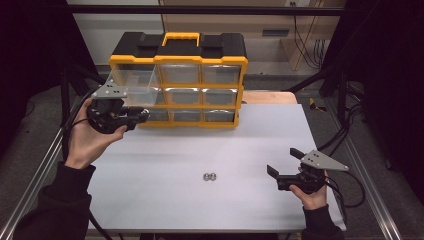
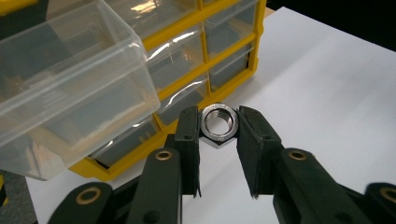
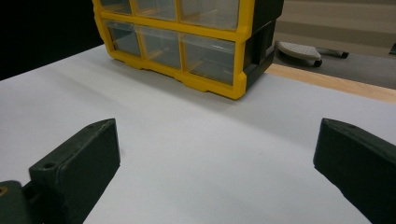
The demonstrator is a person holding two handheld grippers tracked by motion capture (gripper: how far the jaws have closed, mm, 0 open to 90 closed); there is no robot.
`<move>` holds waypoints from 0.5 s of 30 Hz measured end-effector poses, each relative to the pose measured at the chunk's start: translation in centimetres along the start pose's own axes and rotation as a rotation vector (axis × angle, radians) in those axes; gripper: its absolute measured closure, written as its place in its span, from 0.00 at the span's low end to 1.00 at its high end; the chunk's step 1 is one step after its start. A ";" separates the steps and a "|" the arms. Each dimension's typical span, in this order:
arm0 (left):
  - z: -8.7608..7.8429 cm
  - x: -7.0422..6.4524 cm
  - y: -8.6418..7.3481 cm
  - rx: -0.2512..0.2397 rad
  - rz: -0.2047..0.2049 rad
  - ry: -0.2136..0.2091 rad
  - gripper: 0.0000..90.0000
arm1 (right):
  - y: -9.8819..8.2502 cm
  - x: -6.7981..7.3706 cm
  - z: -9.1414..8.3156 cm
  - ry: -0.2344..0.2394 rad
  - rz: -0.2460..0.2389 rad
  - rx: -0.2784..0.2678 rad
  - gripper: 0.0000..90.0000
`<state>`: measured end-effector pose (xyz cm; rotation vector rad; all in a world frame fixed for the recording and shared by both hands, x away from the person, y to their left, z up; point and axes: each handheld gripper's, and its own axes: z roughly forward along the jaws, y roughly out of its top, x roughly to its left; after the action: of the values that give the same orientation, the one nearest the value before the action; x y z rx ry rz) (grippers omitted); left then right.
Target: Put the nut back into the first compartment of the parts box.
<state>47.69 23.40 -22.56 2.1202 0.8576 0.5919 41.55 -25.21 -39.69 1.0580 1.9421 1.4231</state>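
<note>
Desk [image 1: 200, 150]: white top, lit from above, dark surroundings.

Organizer [image 1: 200, 65]: yellow frame, black top with a yellow handle, clear drawers in three rows of three. It stands at the upper centre of the high view, at the far edge of the white top. Its top-left drawer [image 1: 134, 86] is pulled well out toward the lower left of that view; in the left gripper view the same clear drawer [image 2: 65, 79] hangs at upper left, and looks empty as far as I can tell.

Left claw [image 1: 142, 116]: held up in the person's left hand [image 1: 87, 142] at centre left of the high view, just in front of the organizer's lower left corner, below the open drawer. In the left gripper view the left claw [image 2: 219, 128] is clamped on a silver hex nut [image 2: 219, 126], one black pad against each side, the threaded hole facing the camera. The nut is off the desk, beside and below the drawer's front corner.

Right claw [image 1: 285, 162]: at lower right of the high view, in the person's right hand [image 1: 314, 195], low over the white top and well apart from the organizer. Its jaws stand wide apart with nothing between them; the right gripper view shows bare white surface between the two black pads, organizer [image 3: 187, 37] beyond.

Two more nuts [image 1: 209, 176]: small, silver, touching side by side on the desk at lower centre of the high view, between the two hands.
</note>
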 end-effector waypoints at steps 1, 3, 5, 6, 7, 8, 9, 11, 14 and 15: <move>-0.1 0.2 0.3 -0.008 -0.005 0.007 0.77 | 0.0 0.0 0.0 0.000 0.000 0.000 0.01; -0.3 0.4 0.7 -0.006 -0.001 0.015 0.77 | 0.0 0.0 0.0 0.000 0.001 0.000 0.01; -0.4 0.6 1.0 -0.005 -0.007 0.016 0.77 | 0.0 0.0 0.0 0.002 0.001 -0.001 0.01; -0.4 0.7 1.1 -0.005 0.001 0.022 0.77 | 0.0 0.0 0.0 -0.001 0.003 0.000 0.01; -0.4 0.7 1.1 -0.005 0.001 0.022 0.77 | 0.0 0.0 0.0 -0.001 0.003 0.000 0.01; -0.4 0.7 1.2 -0.016 -0.013 0.025 0.77 | 0.0 0.0 0.0 -0.001 0.003 0.000 0.01; -0.4 1.0 1.5 -0.015 -0.016 0.028 0.77 | 0.0 0.0 0.0 -0.001 0.003 0.000 0.01; -0.4 1.1 1.7 -0.019 -0.016 0.033 0.77 | 0.0 0.0 0.0 0.001 0.000 -0.001 0.01; -0.3 1.5 2.2 -0.031 -0.033 0.040 0.77 | 0.0 0.0 0.0 -0.001 0.004 0.000 0.01; -0.3 1.6 2.3 -0.035 -0.042 0.044 0.77 | 0.0 0.0 0.0 -0.001 0.003 0.000 0.01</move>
<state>49.45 23.61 -20.36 2.0588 0.9079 0.6297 41.54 -25.20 -39.67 1.0614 1.9406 1.4238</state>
